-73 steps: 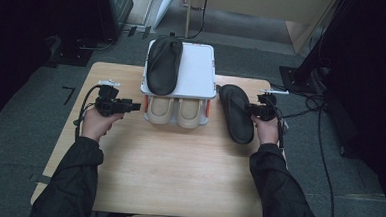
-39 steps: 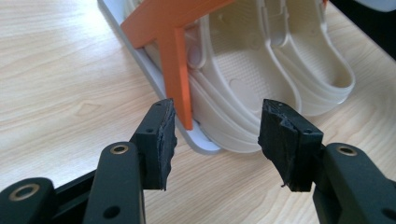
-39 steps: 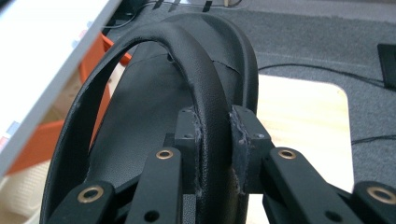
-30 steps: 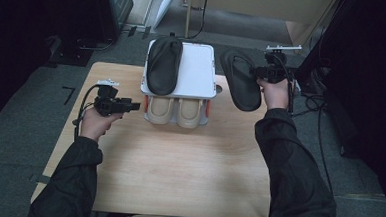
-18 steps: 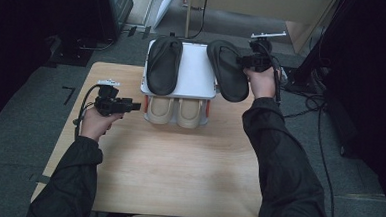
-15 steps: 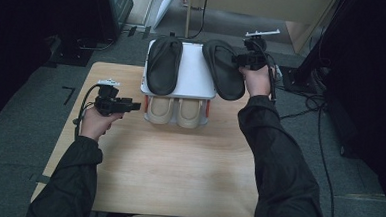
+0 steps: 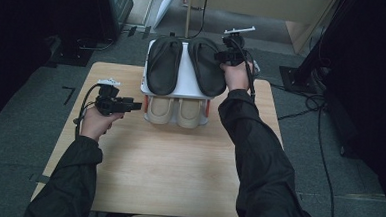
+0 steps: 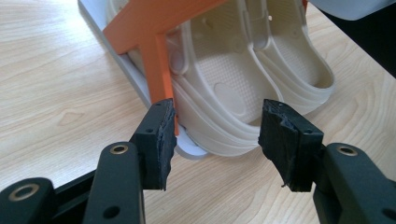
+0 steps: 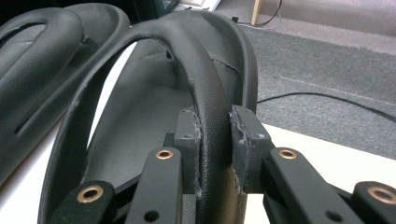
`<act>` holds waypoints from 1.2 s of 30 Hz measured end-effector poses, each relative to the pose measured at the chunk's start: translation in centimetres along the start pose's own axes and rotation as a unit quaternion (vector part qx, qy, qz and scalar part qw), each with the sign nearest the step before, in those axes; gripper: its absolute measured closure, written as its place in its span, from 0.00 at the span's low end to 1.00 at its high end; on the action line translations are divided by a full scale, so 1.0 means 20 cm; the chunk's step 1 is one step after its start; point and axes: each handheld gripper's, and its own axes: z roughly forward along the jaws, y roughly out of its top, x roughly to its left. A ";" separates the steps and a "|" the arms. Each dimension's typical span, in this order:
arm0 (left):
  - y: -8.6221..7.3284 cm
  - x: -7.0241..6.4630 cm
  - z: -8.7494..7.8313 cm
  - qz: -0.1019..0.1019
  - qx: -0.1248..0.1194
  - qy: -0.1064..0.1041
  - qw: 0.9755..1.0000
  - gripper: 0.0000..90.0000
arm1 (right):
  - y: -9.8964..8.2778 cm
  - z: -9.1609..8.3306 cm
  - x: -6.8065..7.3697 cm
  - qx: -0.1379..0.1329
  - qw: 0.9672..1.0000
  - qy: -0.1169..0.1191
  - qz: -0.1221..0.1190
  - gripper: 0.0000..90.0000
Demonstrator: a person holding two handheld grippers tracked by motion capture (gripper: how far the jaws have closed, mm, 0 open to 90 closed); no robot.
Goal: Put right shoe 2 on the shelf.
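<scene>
Slippers are the work in hand: the right tool (image 7: 223, 55) has its two black jaws pinched on the strap of a black slipper (image 7: 207, 66), as the right gripper view shows, with the strap (image 9: 205, 93) pressed between the pads (image 9: 187, 135). That slipper hangs over the right half of the white top shelf (image 7: 179, 90) of a small shoe rack at the far edge of the worktop (image 7: 168, 167); whether its sole already rests on the shelf cannot be told. Just beside it, on the left half of the same shelf, lies a second black slipper (image 7: 163, 64), and the two sit nearly parallel with toes pointing away from the person. In the right gripper view that second slipper (image 9: 42, 60) shows at the left, close to the held one.

Under the shelf a pair of cream slippers (image 7: 173, 111) stands side by side, their ends sticking out toward the person. An orange bracket (image 8: 149, 42) of the rack stands next to them in the left gripper view.

The left tool (image 7: 131, 106) hangs low over the worktop, left of the rack, pointing at the cream pair (image 8: 243, 79). Its jaws are spread with nothing between them, the pads (image 8: 159, 135) near the closest cream slipper but apart from it
</scene>
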 end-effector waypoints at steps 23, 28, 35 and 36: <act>-0.01 0.03 -0.02 -0.006 -0.002 0.005 1.000 0.51 | -0.03 -0.11 -0.10 -0.039 0.998 0.034 -0.039 0.79; -0.01 0.03 -0.01 -0.005 0.001 0.005 1.000 0.51 | -0.10 -0.07 -0.16 -0.029 0.998 0.023 -0.043 0.80; -0.01 0.04 -0.02 -0.008 -0.002 0.005 1.000 0.51 | -0.15 0.00 -0.16 -0.012 0.998 0.029 -0.054 0.78; -0.01 0.05 -0.02 -0.008 -0.003 0.005 1.000 0.51 | -0.15 0.01 -0.16 -0.011 0.998 0.032 -0.052 0.78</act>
